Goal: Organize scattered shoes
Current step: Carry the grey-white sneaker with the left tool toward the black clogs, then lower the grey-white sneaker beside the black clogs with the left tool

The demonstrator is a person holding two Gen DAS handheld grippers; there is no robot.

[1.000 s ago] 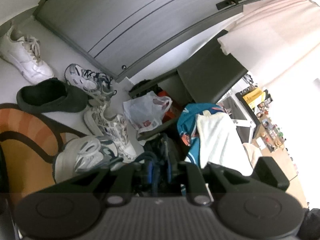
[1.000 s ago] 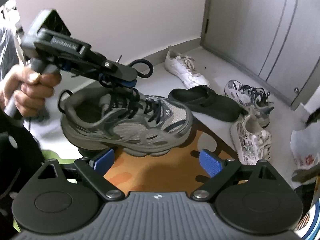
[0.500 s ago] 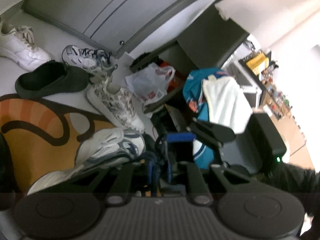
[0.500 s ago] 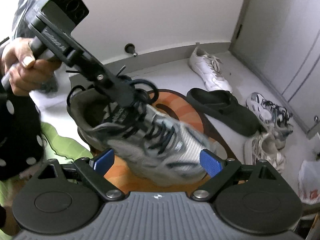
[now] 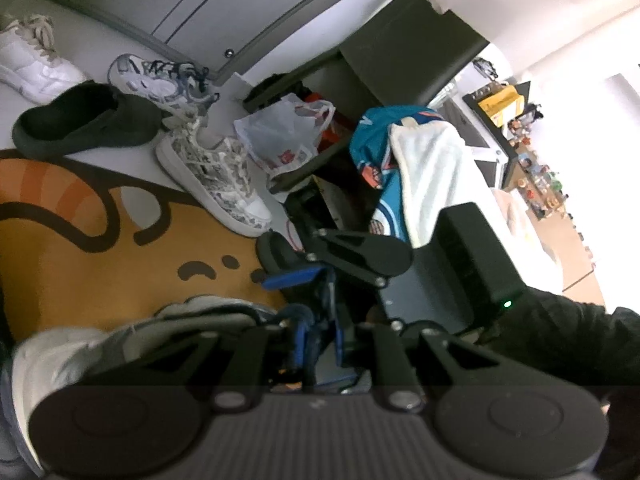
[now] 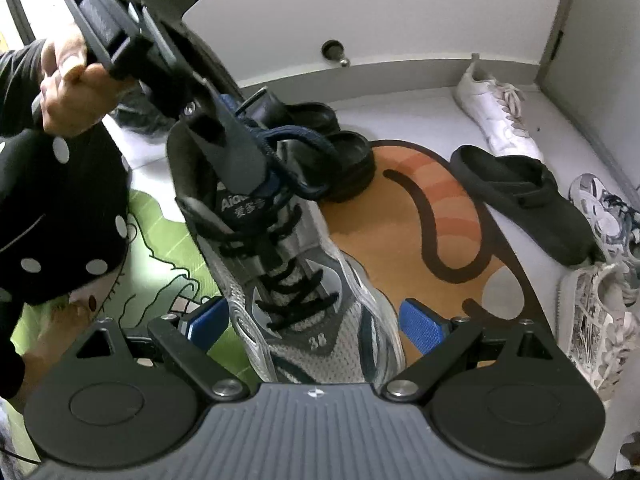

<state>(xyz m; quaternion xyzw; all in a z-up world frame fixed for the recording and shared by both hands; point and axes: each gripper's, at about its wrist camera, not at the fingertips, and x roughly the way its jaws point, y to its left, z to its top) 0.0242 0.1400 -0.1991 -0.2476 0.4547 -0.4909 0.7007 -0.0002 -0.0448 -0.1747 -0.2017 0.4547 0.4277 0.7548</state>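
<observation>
moved: grey sneaker [image 6: 296, 280] has swung from side-on to toe-first and dropped toward the orange mat [image 6: 452, 240].
left gripper [image 6: 244, 152]: clamped on the tongue and laces, so the sneaker hangs off that pinch.
right gripper [image 6: 316, 324]: jaws wide, pads astride the toe, not touching; likely set to steady it.
others: black clog [image 6: 520, 200], white sneaker [image 6: 496, 108] on the floor beyond the mat.

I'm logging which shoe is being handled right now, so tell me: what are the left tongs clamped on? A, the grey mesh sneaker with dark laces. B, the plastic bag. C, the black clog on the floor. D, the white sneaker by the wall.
A: in the right wrist view the left tongs are shut on the tongue and laces of the grey mesh sneaker, which sits between the open right tongs.
</observation>
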